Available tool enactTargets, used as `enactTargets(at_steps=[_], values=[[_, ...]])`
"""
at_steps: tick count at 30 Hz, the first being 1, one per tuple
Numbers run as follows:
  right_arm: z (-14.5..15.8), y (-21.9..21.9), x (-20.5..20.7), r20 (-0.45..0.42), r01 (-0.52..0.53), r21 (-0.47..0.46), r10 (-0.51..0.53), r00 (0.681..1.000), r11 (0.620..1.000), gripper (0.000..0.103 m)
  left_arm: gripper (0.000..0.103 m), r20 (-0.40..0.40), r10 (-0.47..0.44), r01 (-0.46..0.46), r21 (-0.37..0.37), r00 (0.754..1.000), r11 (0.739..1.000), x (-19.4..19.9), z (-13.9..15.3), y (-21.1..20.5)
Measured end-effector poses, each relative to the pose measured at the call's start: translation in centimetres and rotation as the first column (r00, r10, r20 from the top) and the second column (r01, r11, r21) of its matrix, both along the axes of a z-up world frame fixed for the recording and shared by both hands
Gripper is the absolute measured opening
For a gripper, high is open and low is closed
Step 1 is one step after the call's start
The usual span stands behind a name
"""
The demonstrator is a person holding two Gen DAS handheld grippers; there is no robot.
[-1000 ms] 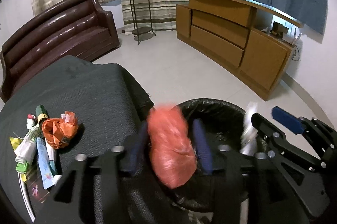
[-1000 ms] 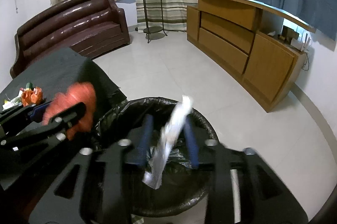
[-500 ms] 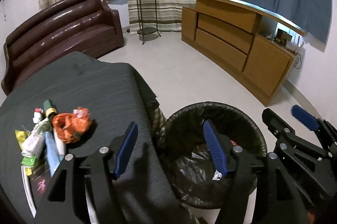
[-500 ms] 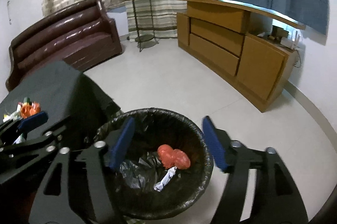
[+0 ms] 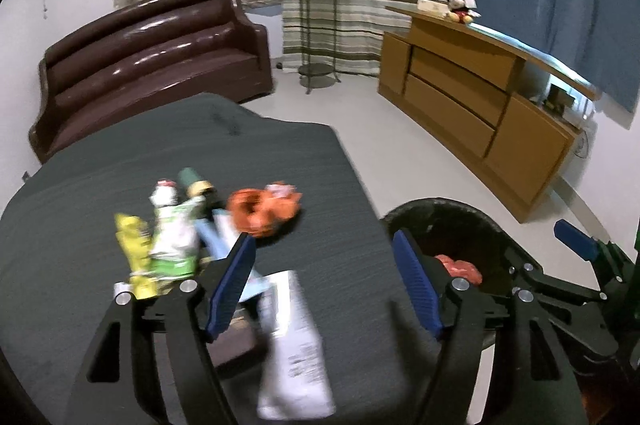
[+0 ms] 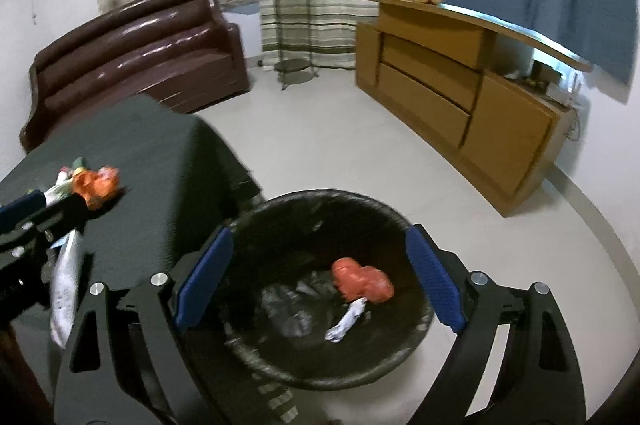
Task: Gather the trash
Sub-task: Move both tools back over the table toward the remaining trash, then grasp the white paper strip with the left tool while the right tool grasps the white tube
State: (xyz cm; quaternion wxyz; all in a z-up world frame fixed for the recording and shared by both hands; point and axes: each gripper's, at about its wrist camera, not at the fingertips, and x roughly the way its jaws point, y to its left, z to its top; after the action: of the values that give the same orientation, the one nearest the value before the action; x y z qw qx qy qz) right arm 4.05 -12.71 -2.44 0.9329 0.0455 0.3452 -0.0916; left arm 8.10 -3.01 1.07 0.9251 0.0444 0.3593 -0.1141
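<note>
Right wrist view: right gripper [image 6: 318, 279] gapes over bin [image 6: 416, 339]; left gripper [image 5: 324, 283] gapes above table litter [image 5: 176, 225]

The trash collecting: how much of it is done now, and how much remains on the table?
Done: a crumpled red plastic bag and a white wrapper lie inside the black-lined trash bin. In hand: nothing; the left gripper and right gripper are both open. Left: on the dark grey table remain an orange crumpled wrapper, a green-white pouch, a yellow packet and a white paper packet.
</note>
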Motion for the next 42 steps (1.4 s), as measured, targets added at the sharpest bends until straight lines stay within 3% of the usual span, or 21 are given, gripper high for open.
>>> enactTargets(at_steps=[13, 24, 30, 37, 42], values=[[0.4, 9.2, -1.5, -0.027, -0.185, -0.015, 0.185, 0.982, 0.983, 0.085, 0.07, 0.041, 0.158, -0.16, 0.053, 0.987, 0.986, -2.4, -0.5, 9.6], [-0.7, 14.9, -2.1, -0.077, -0.279, -0.022, 0.277, 0.958, 0.96, 0.085, 0.07, -0.012, 0.251, -0.25, 0.047, 0.968, 0.967, -3.7, -2.9, 15.8], [-2.0, 16.3, -1.4, -0.132, -0.279, -0.038, 0.272, 0.953, 0.96, 0.085, 0.07, -0.049, 0.269, -0.268, 0.035, 0.962, 0.963, -3.7, -3.8, 17.2], [-2.5, 15.9, -0.7, -0.162, -0.266, -0.016, 0.26, 0.952, 0.964, 0.071, 0.07, -0.076, 0.256, -0.254, 0.035, 0.964, 0.967, -2.9, -4.6, 17.0], [-2.5, 15.9, -0.4, -0.167, -0.271, -0.01, 0.266, 0.949, 0.962, 0.07, 0.07, -0.118, 0.247, -0.245, 0.029, 0.962, 0.969, -2.3, -5.2, 17.0]])
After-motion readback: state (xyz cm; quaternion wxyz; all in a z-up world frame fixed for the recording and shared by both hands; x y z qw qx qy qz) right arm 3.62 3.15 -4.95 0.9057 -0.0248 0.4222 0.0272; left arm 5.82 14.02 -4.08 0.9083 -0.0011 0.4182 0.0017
